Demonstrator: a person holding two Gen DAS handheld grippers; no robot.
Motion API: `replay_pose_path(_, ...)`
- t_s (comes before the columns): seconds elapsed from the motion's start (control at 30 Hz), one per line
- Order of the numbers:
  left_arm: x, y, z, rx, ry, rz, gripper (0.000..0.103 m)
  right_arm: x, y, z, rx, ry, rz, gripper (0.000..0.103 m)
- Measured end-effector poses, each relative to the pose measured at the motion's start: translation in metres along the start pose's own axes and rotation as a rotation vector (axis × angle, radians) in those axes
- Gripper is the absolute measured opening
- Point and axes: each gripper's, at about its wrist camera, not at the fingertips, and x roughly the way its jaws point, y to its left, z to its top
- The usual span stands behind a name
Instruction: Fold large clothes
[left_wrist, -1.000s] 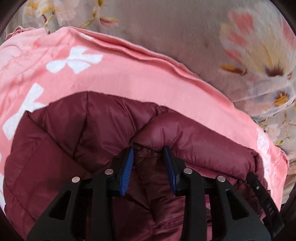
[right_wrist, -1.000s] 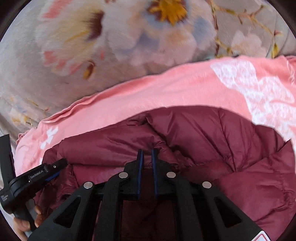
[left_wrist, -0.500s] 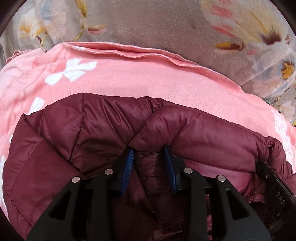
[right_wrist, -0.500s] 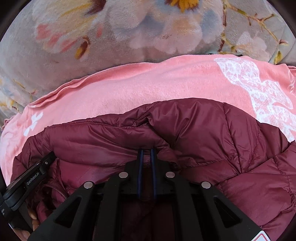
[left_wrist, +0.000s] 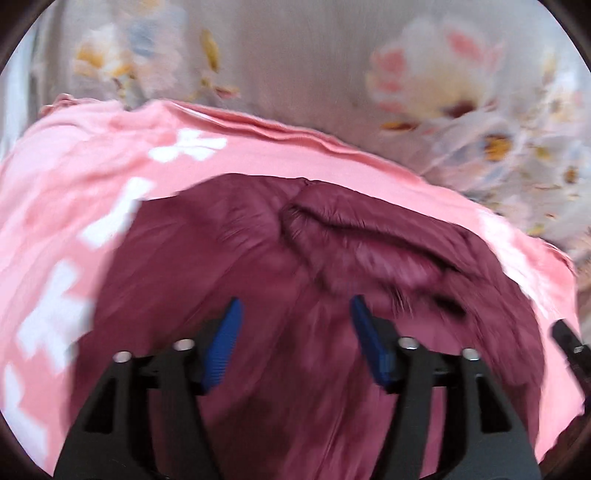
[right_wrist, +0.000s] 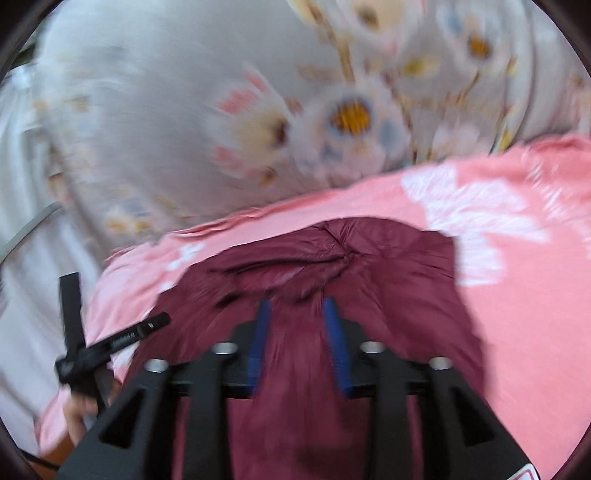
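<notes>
A maroon puffer jacket (left_wrist: 332, 266) lies folded on a pink blanket (left_wrist: 92, 177) with white bow prints. It also shows in the right wrist view (right_wrist: 388, 280). My left gripper (left_wrist: 293, 310) is open, its blue pads spread wide just above the jacket, holding nothing. My right gripper (right_wrist: 297, 308) is open too, its pads apart over the jacket's fold, with no cloth pinched between them. Both views are blurred by motion.
A grey floral bedcover (left_wrist: 314, 66) lies beyond the pink blanket (right_wrist: 517, 295), also in the right wrist view (right_wrist: 184, 110). The other gripper's black body (right_wrist: 110, 343) shows at the left of the right wrist view.
Both grippers have opened and let go of the jacket. Both have pulled back from it, and the jacket edge now lies down on the blanket.
</notes>
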Motion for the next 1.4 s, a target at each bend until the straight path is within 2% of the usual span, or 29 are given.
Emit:
replay_pose_path(0.07, -0.048, 0.022, -0.028, 0.019, -0.032, 0.003, 0.074, -0.066, 0.000, -0.025, -0.019, -0.036, 0.017, 0.057)
replay_pose_path(0.13, -0.089, 0.045, -0.056, 0.025, -0.049, 0.003, 0.081, -0.123, -0.003, -0.051, -0.033, -0.044, 0.026, 0.060)
replay_pose_path(0.23, -0.157, 0.091, -0.109, 0.004, -0.033, 0.004, 0.087, -0.192, -0.002, -0.096, -0.052, -0.046, -0.001, 0.066)
replay_pose_path(0.33, -0.202, 0.121, -0.158, -0.033, 0.008, 0.002, 0.094, -0.230, -0.009, -0.137, -0.027, -0.026, -0.030, 0.074)
replay_pose_path(0.4, -0.213, 0.135, -0.182, -0.043, 0.047, 0.022, 0.094, -0.237, -0.017, -0.160, 0.038, -0.012, -0.045, 0.076)
replay_pose_path(0.47, -0.214, 0.151, -0.202, -0.075, 0.077, 0.031, 0.095, -0.232, -0.029, -0.177, 0.089, -0.006, -0.088, 0.076)
replay_pose_path(0.53, -0.204, 0.174, -0.215, -0.167, 0.103, 0.040, 0.095, -0.219, -0.045, -0.191, 0.162, 0.006, -0.163, 0.076)
replay_pose_path(0.63, -0.194, 0.198, -0.227, -0.266, 0.085, 0.072, 0.095, -0.200, -0.062, -0.203, 0.235, 0.043, -0.231, 0.076)
replay_pose_path(0.7, -0.186, 0.207, -0.234, -0.299, 0.098, 0.085, 0.095, -0.193, -0.070, -0.209, 0.277, 0.049, -0.231, 0.076)
replay_pose_path(0.9, -0.171, 0.212, -0.239, -0.359, 0.083, 0.039, 0.095, -0.180, -0.083, -0.214, 0.370, 0.055, -0.204, 0.076)
replay_pose_path(1.03, -0.161, 0.201, -0.236, -0.374, 0.098, -0.037, 0.091, -0.169, -0.081, -0.211, 0.400, 0.061, -0.181, 0.074)
replay_pose_path(1.07, -0.160, 0.195, -0.234, -0.368, 0.103, -0.040, 0.088, -0.168, -0.079, -0.211, 0.401, 0.061, -0.177, 0.072)
replay_pose_path(1.13, -0.156, 0.187, -0.231, -0.365, 0.132, -0.097, 0.066, -0.163, -0.073, -0.209, 0.396, 0.072, -0.175, 0.068)
replay_pose_path(1.2, -0.155, 0.182, -0.230, -0.381, 0.149, -0.116, 0.065, -0.168, -0.064, -0.203, 0.361, 0.057, -0.201, 0.067)
replay_pose_path(1.27, -0.160, 0.180, -0.230, -0.389, 0.151, -0.133, 0.065, -0.190, -0.046, -0.194, 0.299, 0.001, -0.205, 0.067)
replay_pose_path(1.4, -0.170, 0.178, -0.229, -0.369, 0.149, -0.126, 0.066, -0.255, 0.004, -0.179, 0.107, -0.100, -0.151, 0.067)
